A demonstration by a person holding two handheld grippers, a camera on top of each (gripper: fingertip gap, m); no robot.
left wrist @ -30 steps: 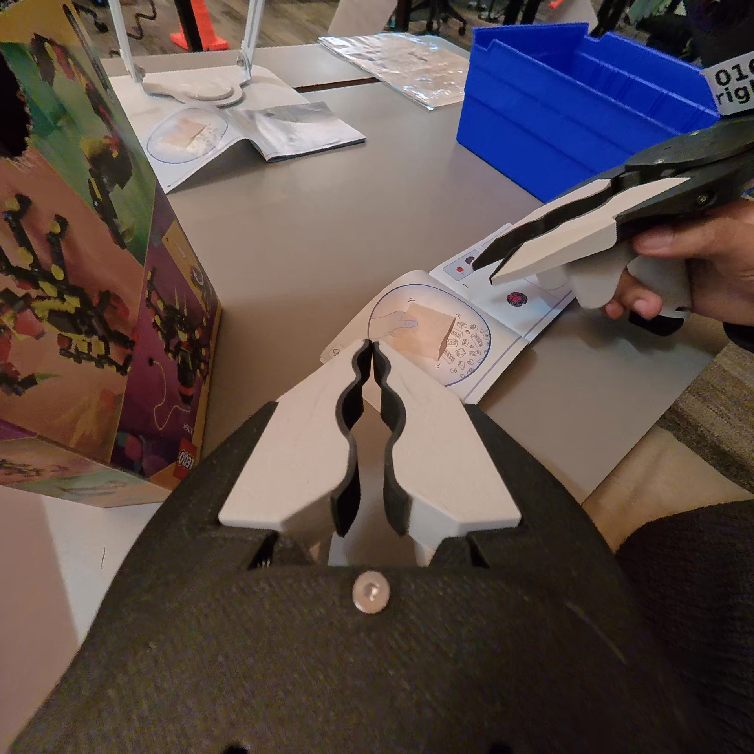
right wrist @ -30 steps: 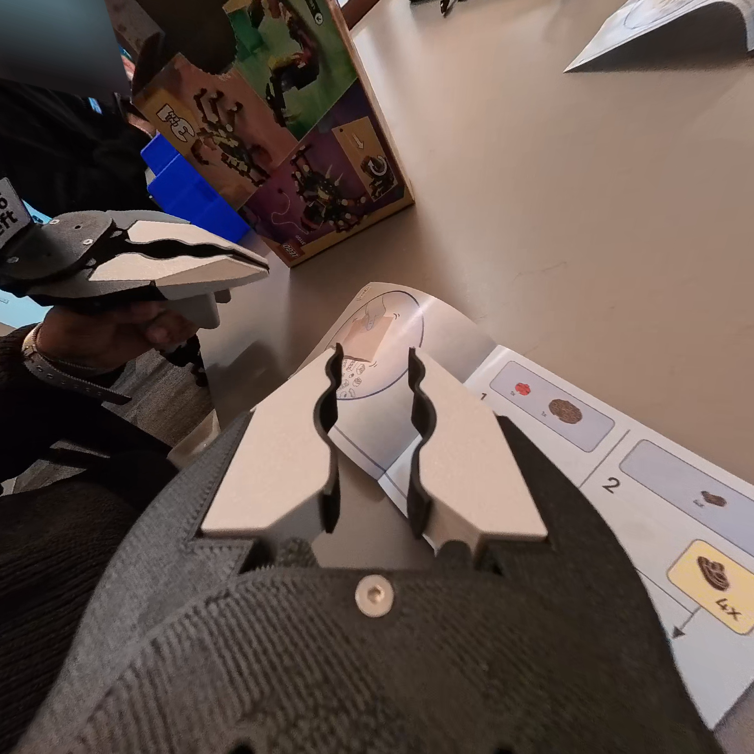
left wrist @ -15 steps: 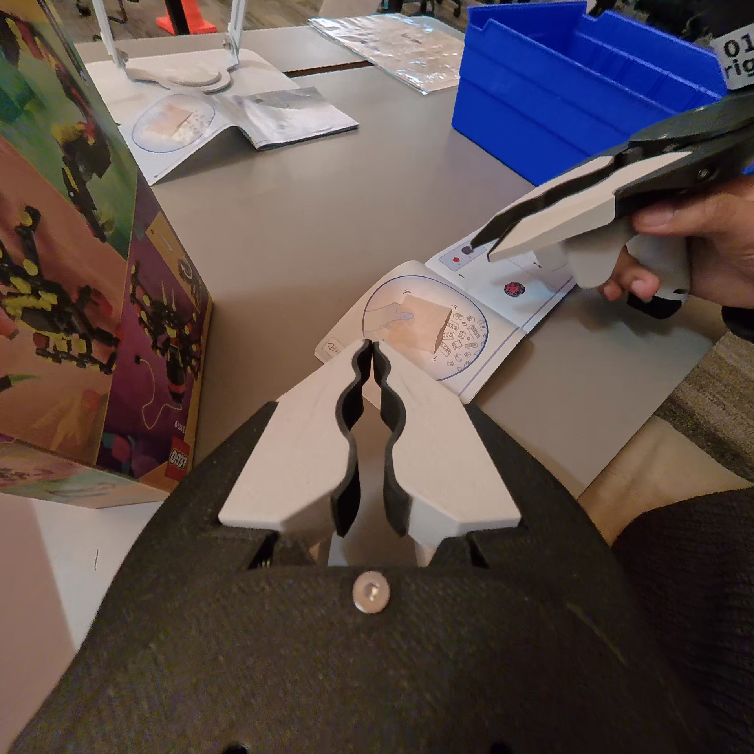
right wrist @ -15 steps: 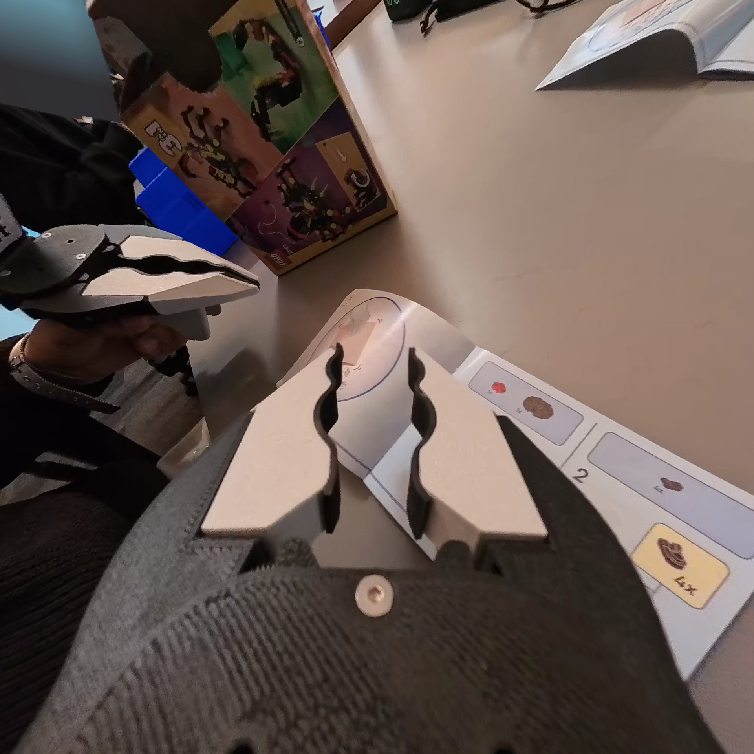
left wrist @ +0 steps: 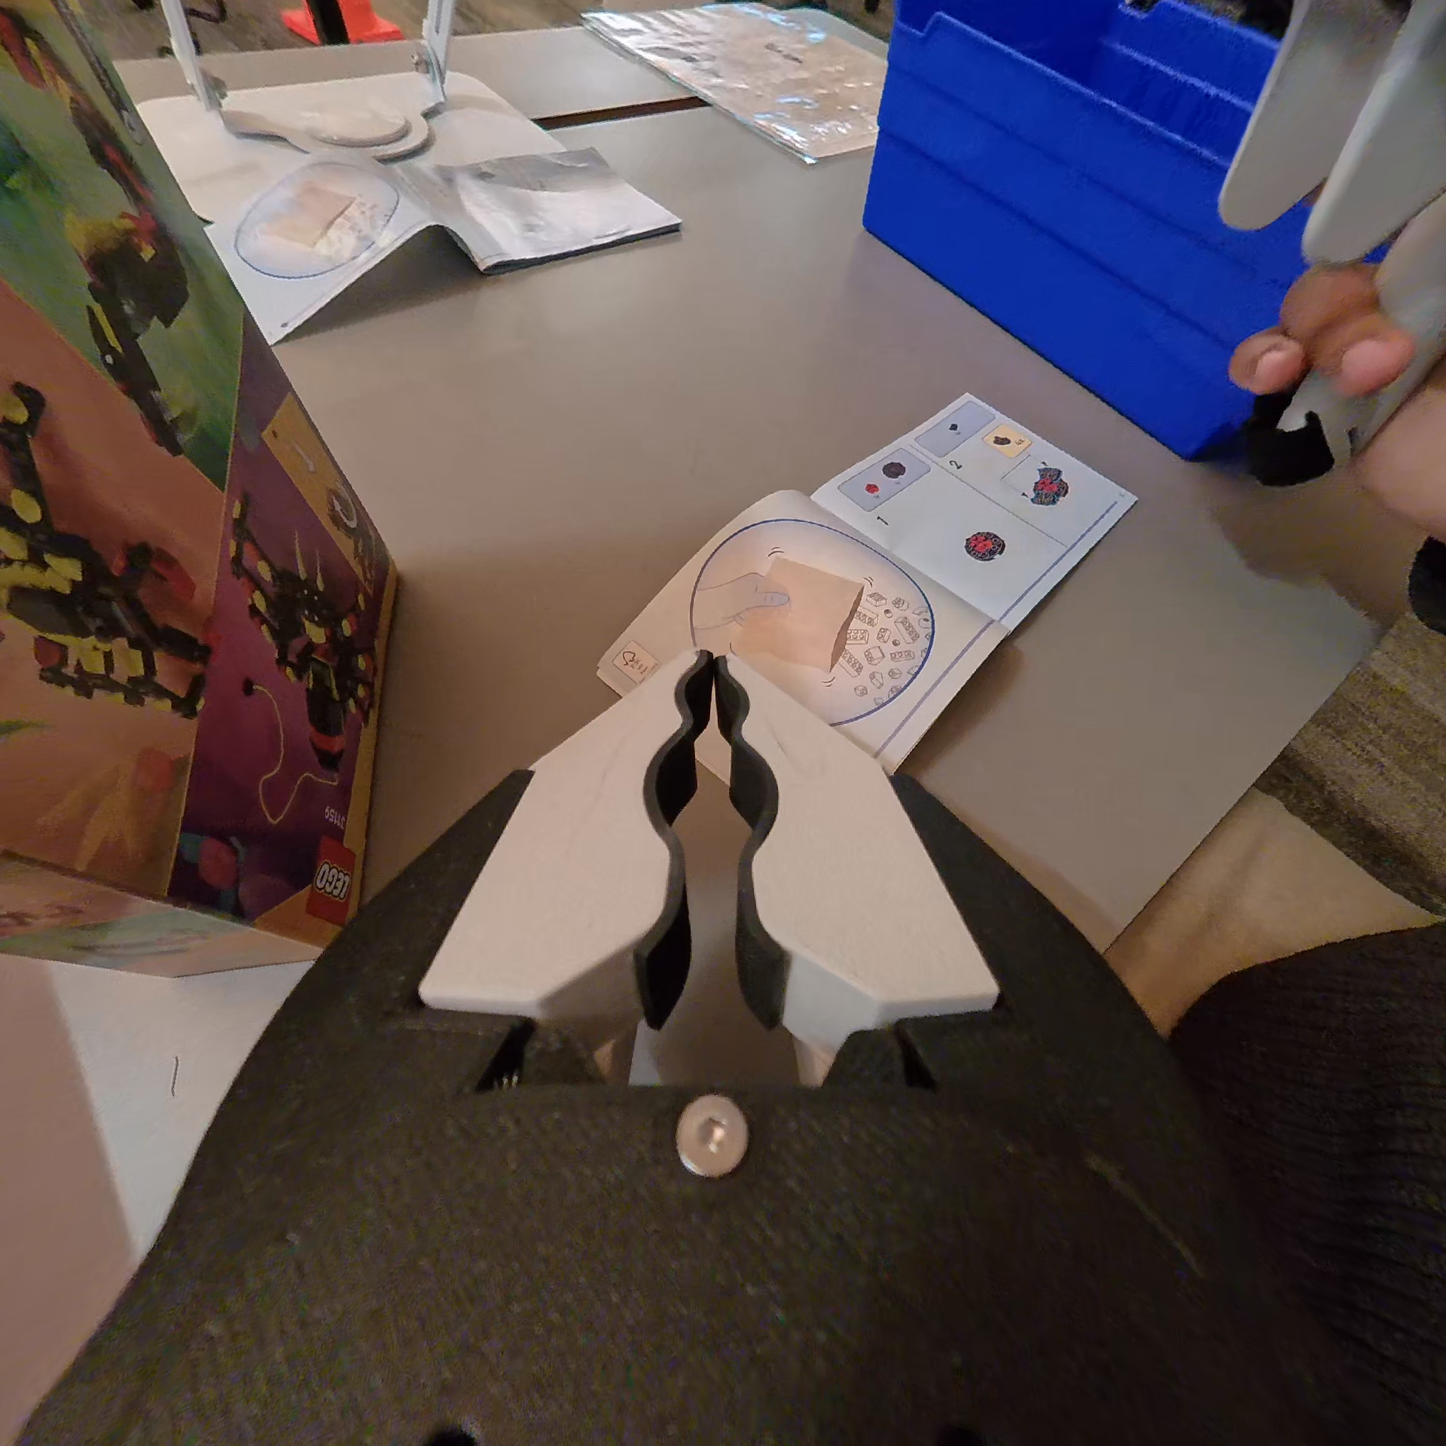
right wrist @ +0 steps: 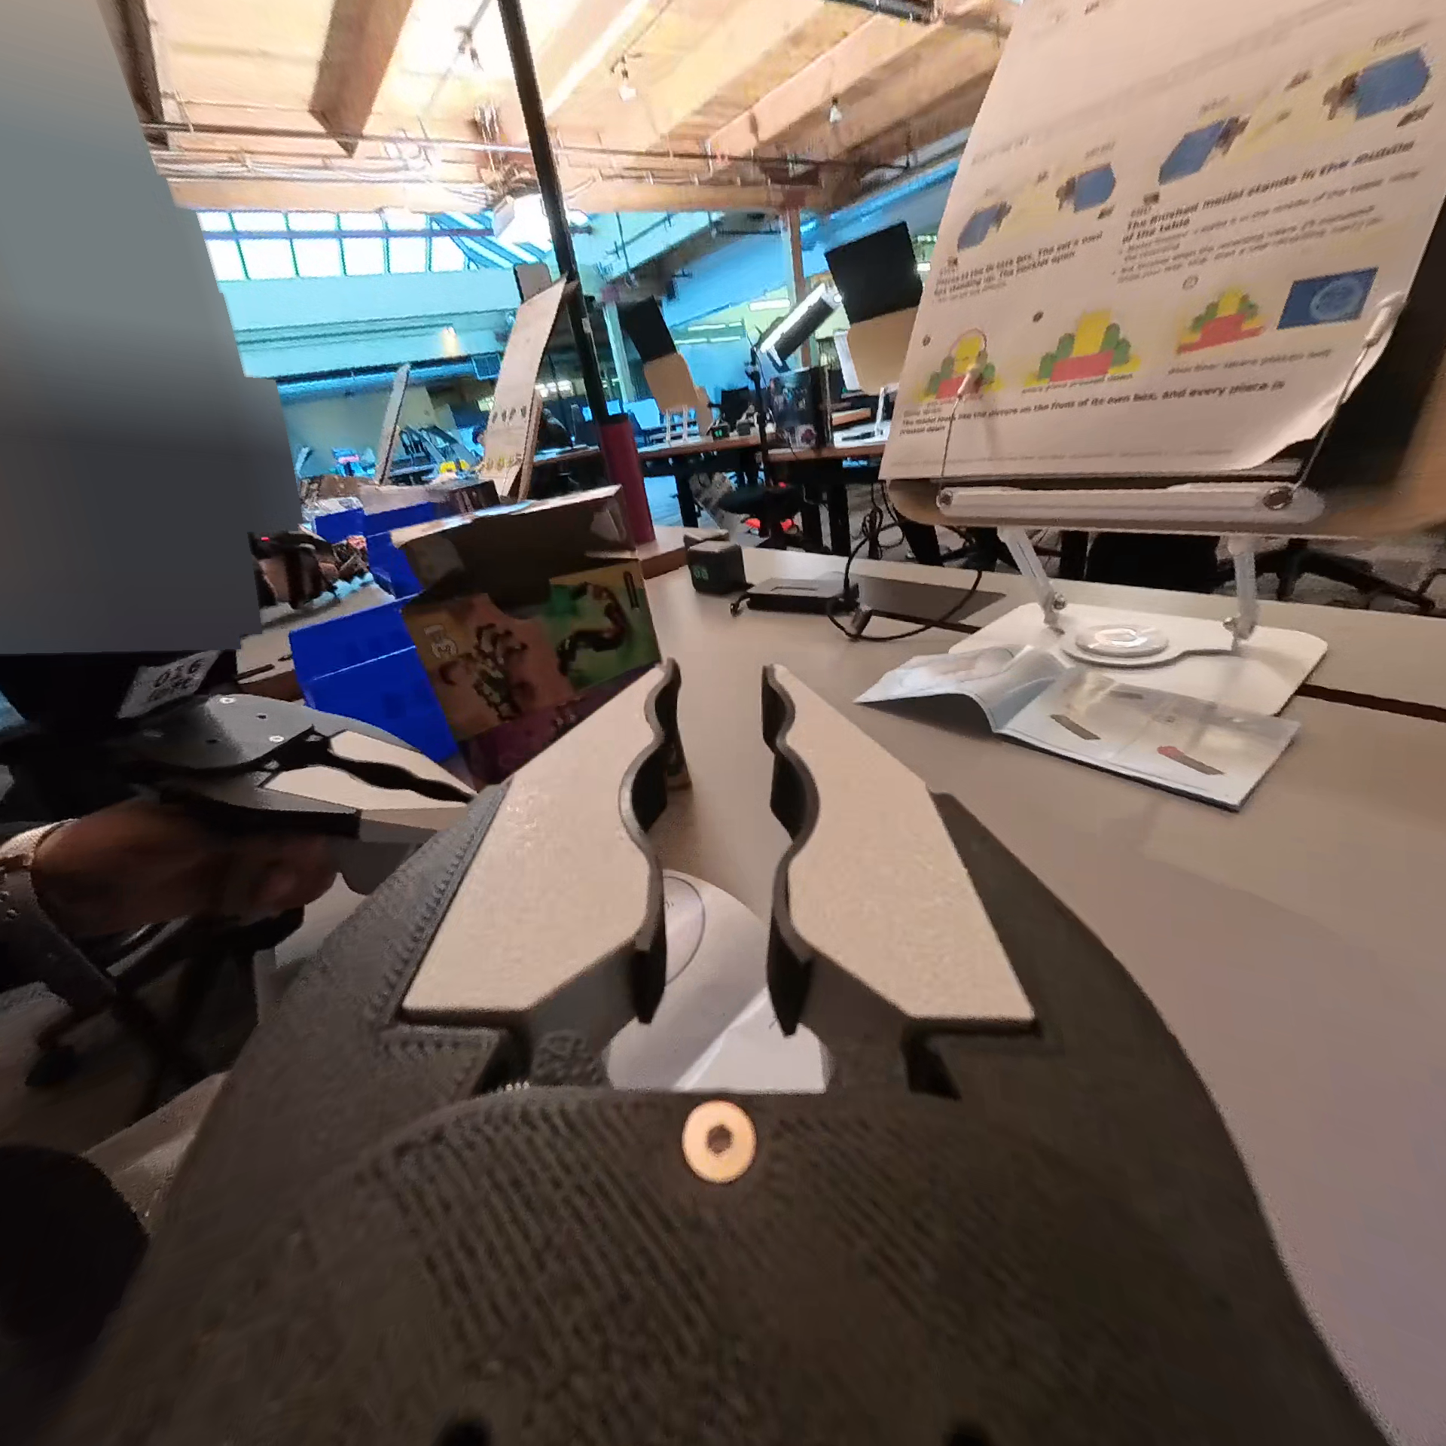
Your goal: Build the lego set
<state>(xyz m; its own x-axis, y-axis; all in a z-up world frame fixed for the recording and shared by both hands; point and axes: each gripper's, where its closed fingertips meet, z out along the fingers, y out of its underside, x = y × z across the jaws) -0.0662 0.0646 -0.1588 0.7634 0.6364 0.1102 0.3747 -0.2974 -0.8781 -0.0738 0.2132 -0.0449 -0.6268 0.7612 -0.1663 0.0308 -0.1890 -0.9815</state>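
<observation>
The colourful Lego box (left wrist: 196,626) stands upright on the grey table (left wrist: 626,375) at the left. An open instruction booklet (left wrist: 900,579) lies flat near the table's front edge. My left gripper (left wrist: 708,661) is shut and empty, with its tips just above the booklet's near-left corner. My right gripper (left wrist: 1291,227) is raised at the upper right, held by a hand, clear of the booklet. In the right wrist view the right gripper (right wrist: 716,677) is open and empty and points level across the table. The box (right wrist: 532,649) and the left gripper (right wrist: 375,775) show to its left.
A blue bin (left wrist: 1056,196) stands at the back right. A second open booklet (left wrist: 438,203) lies by the white base of a document stand (right wrist: 1134,649) that holds a printed sheet (right wrist: 1174,235). A clear bag (left wrist: 751,70) and a black device with cables (right wrist: 790,595) lie farther back. Spacing between my two grippers at the tips: around 20 cm.
My right gripper has lifted off the booklet and swung up, from pointing down at the pages to looking level across the room. My left gripper stays shut and has hardly moved.
</observation>
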